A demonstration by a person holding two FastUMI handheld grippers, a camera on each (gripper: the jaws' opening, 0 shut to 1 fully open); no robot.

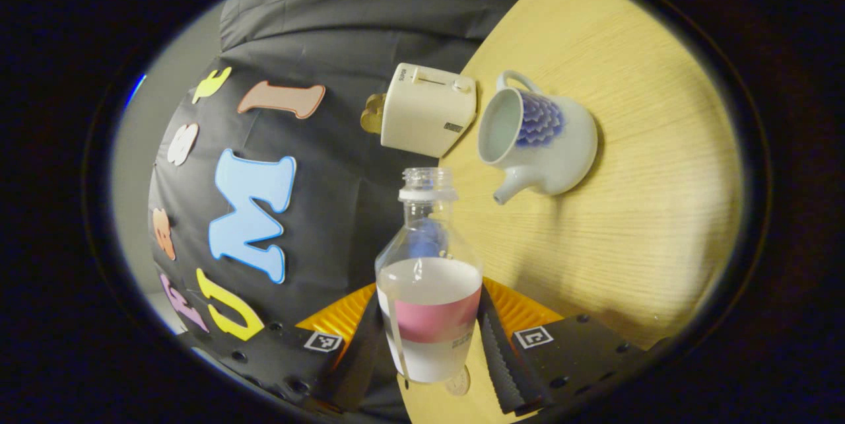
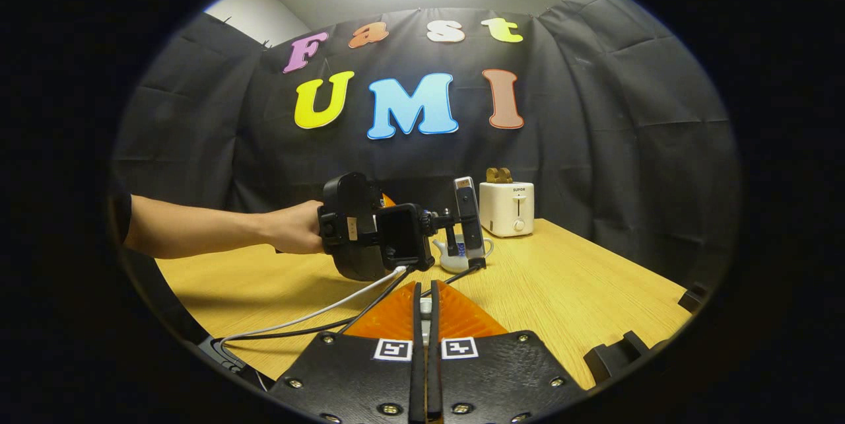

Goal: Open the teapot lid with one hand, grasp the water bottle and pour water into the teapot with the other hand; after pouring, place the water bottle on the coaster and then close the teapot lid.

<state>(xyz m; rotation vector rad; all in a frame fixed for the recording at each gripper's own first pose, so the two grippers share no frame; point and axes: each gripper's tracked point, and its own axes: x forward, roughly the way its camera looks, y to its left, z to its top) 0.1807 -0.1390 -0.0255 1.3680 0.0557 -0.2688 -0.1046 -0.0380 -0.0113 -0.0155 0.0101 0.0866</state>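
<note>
My left gripper (image 1: 429, 325) is shut on a clear, uncapped water bottle (image 1: 429, 272) with a pink label, partly filled. The bottle's open neck points toward the white teapot (image 1: 541, 140) with a blue flower pattern, which stands on the wooden table (image 1: 627, 226) with its mouth uncovered. The neck stays short of the teapot. In the right gripper view a hand (image 2: 290, 229) holds the left gripper (image 2: 376, 232) in front of the teapot (image 2: 455, 257). My right gripper (image 2: 426, 295) hovers low over the table, its fingers nearly together on a small white piece, apparently the teapot lid (image 2: 426, 307).
A white toaster (image 1: 426, 110) with toast in it stands by the back wall behind the teapot; it also appears as toaster (image 2: 506, 208). Cables (image 2: 317, 315) trail from the left gripper across the table. A small round tan disc (image 1: 457, 383) lies beneath the bottle.
</note>
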